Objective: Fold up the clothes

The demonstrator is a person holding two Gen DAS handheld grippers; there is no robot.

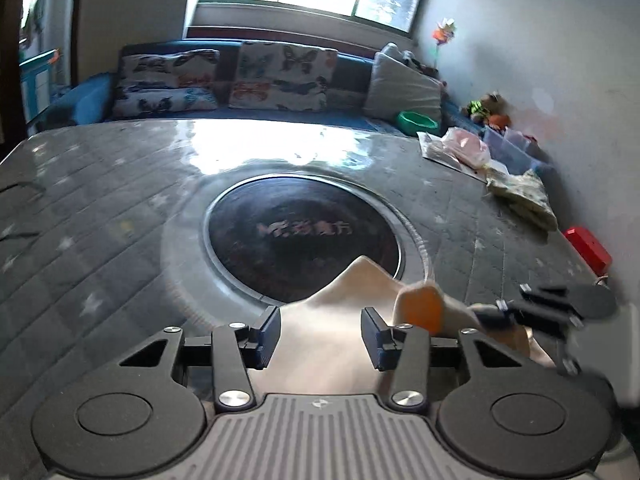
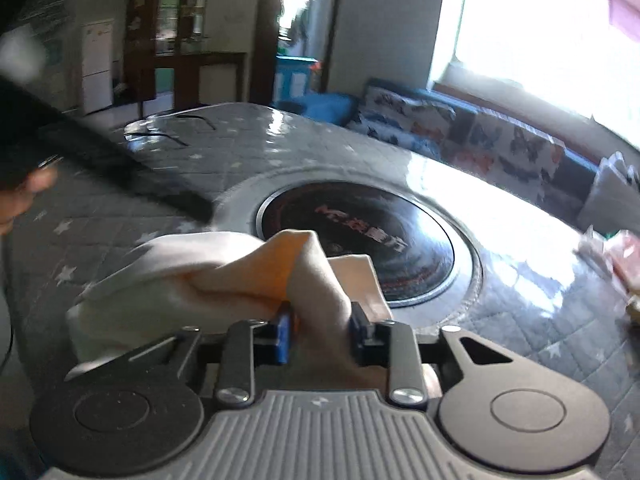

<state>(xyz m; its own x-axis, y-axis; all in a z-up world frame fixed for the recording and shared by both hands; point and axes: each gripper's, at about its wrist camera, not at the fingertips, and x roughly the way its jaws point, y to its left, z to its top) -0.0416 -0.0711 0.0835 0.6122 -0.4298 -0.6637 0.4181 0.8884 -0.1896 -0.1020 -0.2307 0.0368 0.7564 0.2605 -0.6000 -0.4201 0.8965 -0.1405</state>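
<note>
A cream cloth with an orange inner side (image 1: 360, 280) lies bunched at the near edge of the quilted grey table (image 1: 100, 200). My left gripper (image 1: 320, 336) stands open; the cloth spreads across the gap between its blue pads, which do not pinch it. My right gripper (image 2: 322, 332) is shut on a raised fold of the cream cloth (image 2: 180, 264). In the left wrist view the right gripper (image 1: 500, 312) shows blurred at the cloth's right end. A dark blurred shape (image 2: 120, 168) and a hand (image 2: 24, 196) cross the right wrist view's left side.
A round dark hotplate (image 1: 300, 236) is set in the table's middle. Plastic bags (image 1: 460, 148), a folded patterned cloth (image 1: 520, 196) and a red box (image 1: 588, 244) line the right side by the wall. A sofa with butterfly cushions (image 1: 280, 76) stands behind.
</note>
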